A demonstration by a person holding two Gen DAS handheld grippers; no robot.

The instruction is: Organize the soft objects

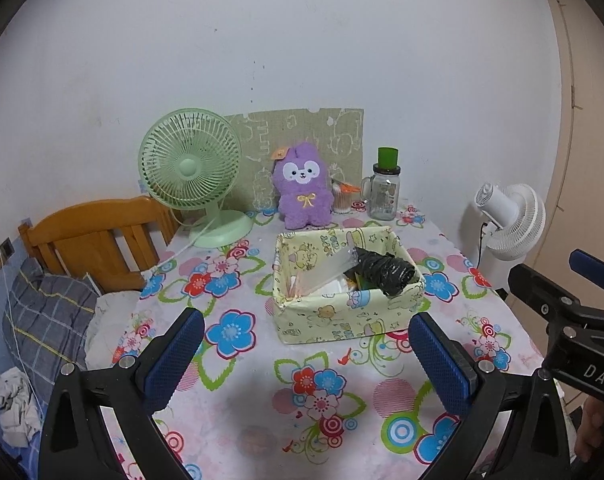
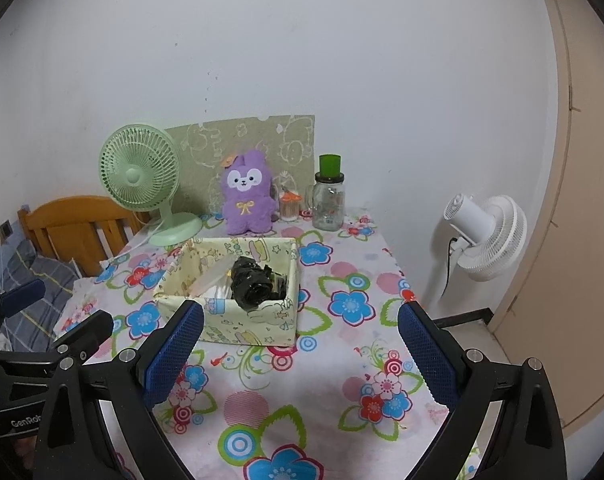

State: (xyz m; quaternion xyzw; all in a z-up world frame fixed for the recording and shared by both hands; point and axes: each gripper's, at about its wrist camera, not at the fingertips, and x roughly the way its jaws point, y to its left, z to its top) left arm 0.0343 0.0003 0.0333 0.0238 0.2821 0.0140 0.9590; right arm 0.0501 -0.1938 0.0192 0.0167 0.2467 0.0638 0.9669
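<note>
Two sets of tongs hung over the near end of the desk (image 1: 238, 408), and both were spread wide with nothing between their pads. Biggest thing up there was the green fan (image 1: 190, 172) at the back left corner, its base close to the left edge. Next, the yellow fabric box (image 1: 342, 308) sat mid-desk, already carrying a black bundle (image 1: 386, 272) and some clear wrapping. Then the purple plush bunny (image 1: 302, 188), still upright against the back wall between fan and glass jar (image 1: 384, 196), well apart from the box. So I judged the job barely started: the bunny was left to move. The left tongs (image 1: 302, 364) and right tongs (image 2: 302, 356) had bare flowered cloth ahead, though the box stood between them and the plush.
</note>
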